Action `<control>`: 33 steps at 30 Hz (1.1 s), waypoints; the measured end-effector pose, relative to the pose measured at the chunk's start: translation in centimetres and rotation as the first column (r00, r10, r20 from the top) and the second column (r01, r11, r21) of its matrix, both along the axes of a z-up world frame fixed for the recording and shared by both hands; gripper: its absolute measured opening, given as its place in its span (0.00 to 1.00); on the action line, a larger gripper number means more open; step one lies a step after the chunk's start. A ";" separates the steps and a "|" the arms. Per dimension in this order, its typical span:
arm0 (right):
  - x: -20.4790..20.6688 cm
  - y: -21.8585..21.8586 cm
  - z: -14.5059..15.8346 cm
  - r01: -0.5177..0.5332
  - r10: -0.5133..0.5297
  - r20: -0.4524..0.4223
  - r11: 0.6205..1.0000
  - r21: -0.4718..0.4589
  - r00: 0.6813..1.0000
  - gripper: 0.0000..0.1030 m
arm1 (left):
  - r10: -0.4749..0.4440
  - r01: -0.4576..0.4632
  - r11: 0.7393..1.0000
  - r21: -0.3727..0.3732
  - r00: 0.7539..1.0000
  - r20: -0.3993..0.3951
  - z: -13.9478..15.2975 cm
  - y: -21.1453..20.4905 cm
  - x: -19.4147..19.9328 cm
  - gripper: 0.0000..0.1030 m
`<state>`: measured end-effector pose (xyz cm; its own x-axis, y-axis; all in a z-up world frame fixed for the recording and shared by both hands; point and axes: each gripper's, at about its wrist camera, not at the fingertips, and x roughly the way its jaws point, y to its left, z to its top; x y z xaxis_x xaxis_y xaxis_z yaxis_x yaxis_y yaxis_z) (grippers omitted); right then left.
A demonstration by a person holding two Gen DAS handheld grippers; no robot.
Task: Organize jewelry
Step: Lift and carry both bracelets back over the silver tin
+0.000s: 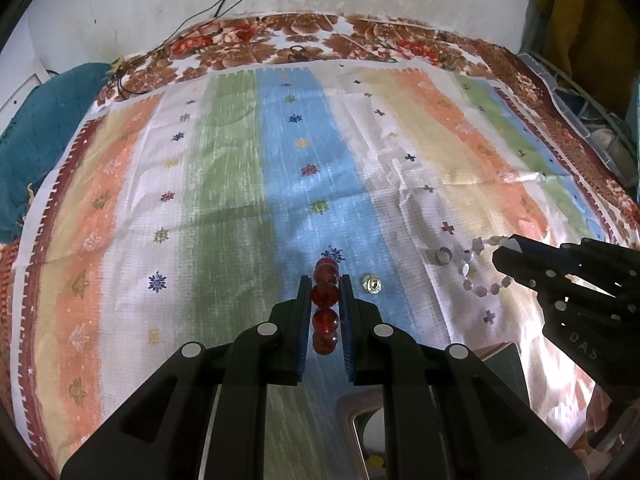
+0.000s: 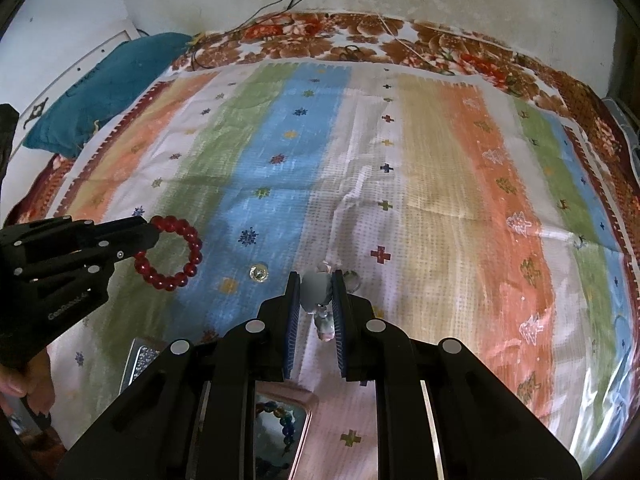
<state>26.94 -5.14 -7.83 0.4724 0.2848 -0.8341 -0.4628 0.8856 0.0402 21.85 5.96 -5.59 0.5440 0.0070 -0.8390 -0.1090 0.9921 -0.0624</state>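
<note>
My left gripper (image 1: 326, 282) is shut on a red bead bracelet (image 1: 326, 304), whose beads line up between the blue pads; from the right wrist view the bracelet (image 2: 176, 252) hangs as a full ring from the left gripper (image 2: 150, 232), above the striped cloth. My right gripper (image 2: 316, 280) is shut on a pale lilac bead bracelet (image 2: 318, 300); in the left wrist view that bracelet (image 1: 470, 268) dangles from the right gripper (image 1: 502, 254). A small crystal ring (image 1: 372, 283) (image 2: 258, 273) lies on the blue stripe between both grippers.
A striped cloth (image 2: 400, 160) covers a floral bedspread (image 2: 360, 36). A teal pillow (image 2: 108, 84) lies at the far left by the wall. A pink-rimmed tray (image 2: 280, 432) with dark beads and a studded box (image 2: 140, 360) sit near the front edge. Cables (image 1: 224, 4) trail down the wall.
</note>
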 end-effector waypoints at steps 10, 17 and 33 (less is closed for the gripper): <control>-1.0 -0.6 1.2 0.018 -0.018 0.011 1.000 0.023 1.000 0.16 | -0.006 0.006 1.000 -0.005 1.000 0.030 1.6 -0.7 -1.5 0.13; -2.3 -0.9 2.4 0.014 -0.016 0.042 0.999 0.031 0.999 0.16 | -0.012 0.013 1.000 -0.015 0.998 0.060 2.9 -1.1 -2.7 0.13; -5.2 -0.4 4.4 -0.028 0.024 0.091 0.999 0.042 0.996 0.16 | -0.015 0.017 1.000 -0.017 0.996 0.086 3.9 -1.0 -5.4 0.13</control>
<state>21.76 -5.53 -3.48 0.5374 0.3330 -0.7748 -0.4893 0.8714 0.0351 16.42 4.93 -1.67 0.6137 -0.0169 -0.7893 -0.0864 0.9923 -0.0884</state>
